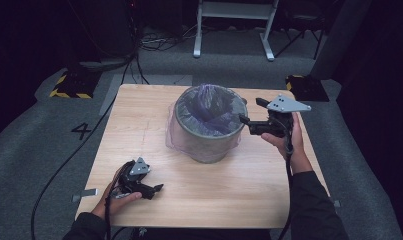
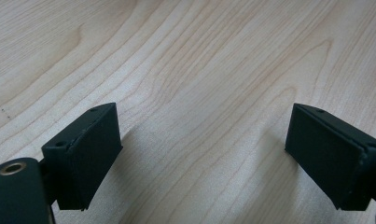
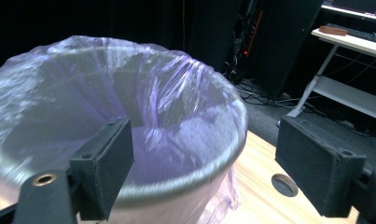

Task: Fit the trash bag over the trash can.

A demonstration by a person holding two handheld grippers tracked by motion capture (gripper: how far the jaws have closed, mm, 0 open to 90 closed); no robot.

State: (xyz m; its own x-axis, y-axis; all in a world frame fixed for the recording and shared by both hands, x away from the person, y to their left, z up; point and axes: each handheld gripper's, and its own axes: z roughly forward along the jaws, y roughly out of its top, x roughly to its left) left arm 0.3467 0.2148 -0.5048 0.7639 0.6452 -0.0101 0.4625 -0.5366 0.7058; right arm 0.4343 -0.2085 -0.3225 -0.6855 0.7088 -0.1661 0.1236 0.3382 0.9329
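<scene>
The right gripper hangs with jaws spread wide; the lined bin sits at ten o'clock, the table at five o'clock.

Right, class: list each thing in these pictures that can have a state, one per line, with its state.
Bin: upright on the table, open-topped.
Purple bag: lining the bin, its edge folded over the rim.
Left gripper: open, holding nothing, low over bare table.
Right gripper: open, holding nothing, at the bin's rim.
</scene>
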